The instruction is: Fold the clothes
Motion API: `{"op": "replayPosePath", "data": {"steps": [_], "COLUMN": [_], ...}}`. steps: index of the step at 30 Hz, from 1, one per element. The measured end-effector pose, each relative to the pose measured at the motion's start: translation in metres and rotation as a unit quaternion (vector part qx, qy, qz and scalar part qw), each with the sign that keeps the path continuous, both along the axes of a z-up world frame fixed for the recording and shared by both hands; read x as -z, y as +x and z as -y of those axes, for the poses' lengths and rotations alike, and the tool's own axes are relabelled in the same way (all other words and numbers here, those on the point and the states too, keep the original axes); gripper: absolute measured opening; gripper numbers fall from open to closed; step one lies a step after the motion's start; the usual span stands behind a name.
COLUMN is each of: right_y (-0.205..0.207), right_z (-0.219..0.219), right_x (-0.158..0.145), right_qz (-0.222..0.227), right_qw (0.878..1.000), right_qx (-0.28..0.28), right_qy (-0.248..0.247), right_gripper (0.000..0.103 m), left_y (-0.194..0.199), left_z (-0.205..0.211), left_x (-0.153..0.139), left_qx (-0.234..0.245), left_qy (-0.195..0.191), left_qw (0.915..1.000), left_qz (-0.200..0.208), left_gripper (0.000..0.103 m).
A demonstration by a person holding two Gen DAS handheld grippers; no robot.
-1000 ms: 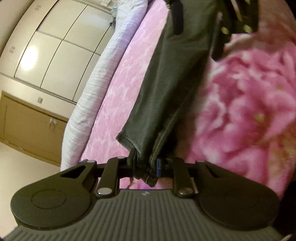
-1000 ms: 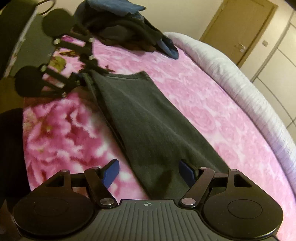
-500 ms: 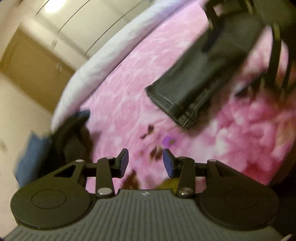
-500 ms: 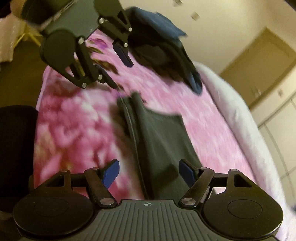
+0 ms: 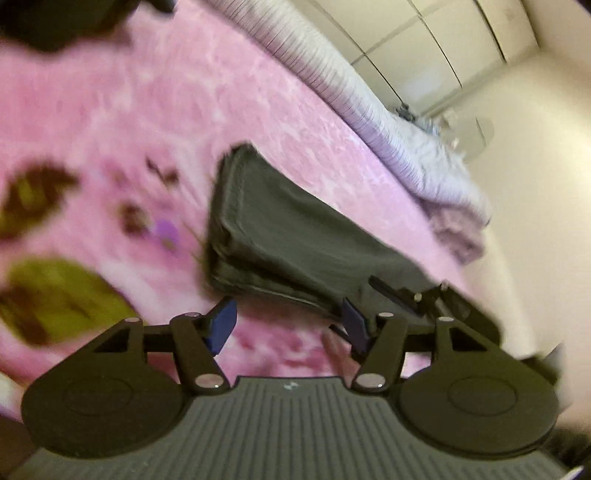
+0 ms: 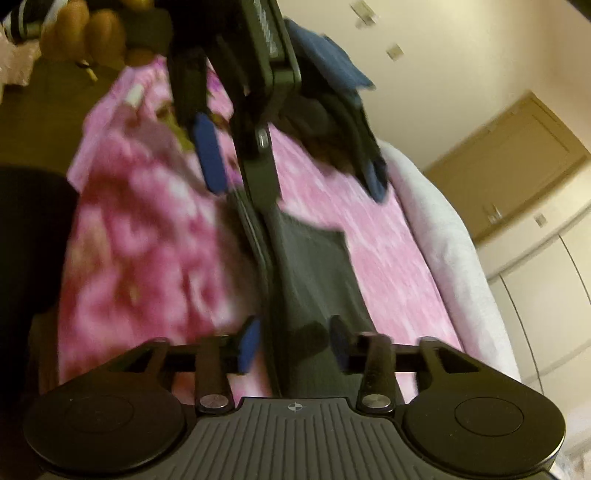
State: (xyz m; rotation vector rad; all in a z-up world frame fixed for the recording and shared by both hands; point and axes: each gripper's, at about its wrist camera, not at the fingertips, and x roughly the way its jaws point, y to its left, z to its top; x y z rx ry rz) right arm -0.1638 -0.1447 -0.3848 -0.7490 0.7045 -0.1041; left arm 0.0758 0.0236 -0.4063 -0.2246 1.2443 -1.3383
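A dark grey garment [image 5: 288,236] lies folded into a long strip on the pink floral blanket [image 5: 110,110]. My left gripper [image 5: 288,326] stands open just short of the strip's near edge, with nothing between its blue pads. In the right wrist view the same garment [image 6: 314,273] runs away from my right gripper [image 6: 293,343], which is open over its near end, one finger on each side. My left gripper [image 6: 236,166] hangs above the garment's far end, one blue pad [image 6: 210,158] showing. Both views are blurred.
A pile of dark and blue clothes [image 6: 332,122] sits at the far end of the bed. A pale quilt [image 5: 406,147] lines the far side, with wardrobe doors [image 5: 424,44] and a wooden door [image 6: 517,158] beyond. A person's hand [image 6: 92,33] is at top left.
My left gripper let go of the garment's hem, opened and swung round toward the strip. My right gripper's fingers have come closer together over the near end.
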Motion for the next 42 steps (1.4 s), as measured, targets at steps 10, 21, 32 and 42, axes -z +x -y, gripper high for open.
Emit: {"op": "replayPosePath", "data": {"steps": [10,21,32,42], "right_y": [-0.069,-0.167,-0.325,-0.355], "right_z": [0.075,0.192,0.219,0.231], "right_x": [-0.013,-0.036,-0.059,-0.055], "right_qz": [0.034,0.148,0.291,0.322], "right_qw": [0.982,0.845,0.748,0.707], "right_qx": [0.156,0.35,0.459,0.436], "right_qy": [0.1,0.376,0.38,0.454], "right_gripper": [0.06,0.063,0.064,0.066], "left_y": [0.004,-0.082,-0.372,-0.361], "left_z": [0.024,0.104,0.24,0.246], "left_x": [0.026,-0.096,-0.111,-0.083], "left_qx": [-0.197,-0.083,0.276,0.27], "left_qy": [-0.013,-0.064,-0.199,-0.169], "left_qw": [0.9732,0.9534,0.7731,0.7987], "left_qz": [-0.118,0.283,0.536,0.511], "left_gripper": [0.048,0.005,0.01,0.013]}}
